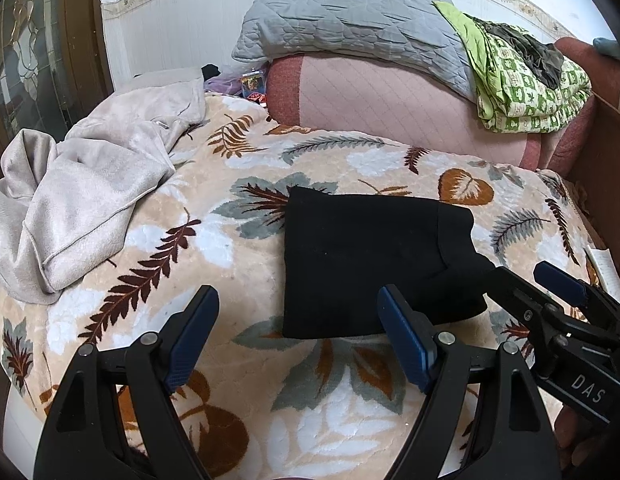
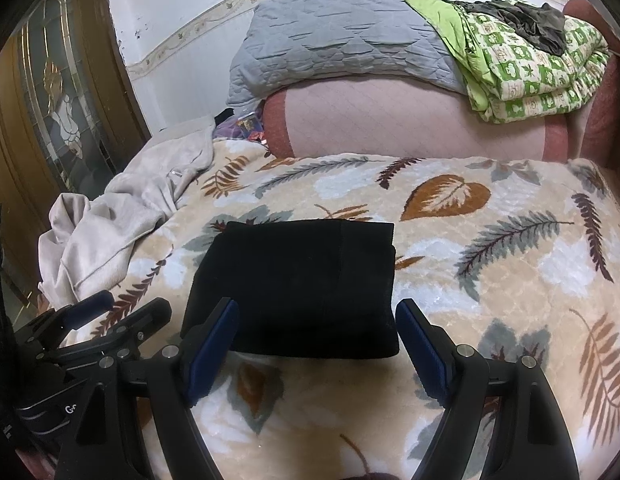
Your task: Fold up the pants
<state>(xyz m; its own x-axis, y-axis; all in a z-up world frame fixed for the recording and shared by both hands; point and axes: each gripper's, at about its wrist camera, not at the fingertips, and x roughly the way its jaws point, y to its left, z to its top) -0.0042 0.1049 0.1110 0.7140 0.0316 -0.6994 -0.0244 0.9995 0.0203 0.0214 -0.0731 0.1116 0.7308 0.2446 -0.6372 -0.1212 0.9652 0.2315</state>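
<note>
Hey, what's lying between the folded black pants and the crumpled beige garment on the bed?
Nothing but the leaf-print blanket. In the left wrist view, the stretch between the black pants and the beige garment is bare blanket.

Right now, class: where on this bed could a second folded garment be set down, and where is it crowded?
Free: leaf blanket right of the black pants, and the strip between pants and grey garment. Crowded: the head end, with pink bolster, grey pillow and green quilt.
</note>
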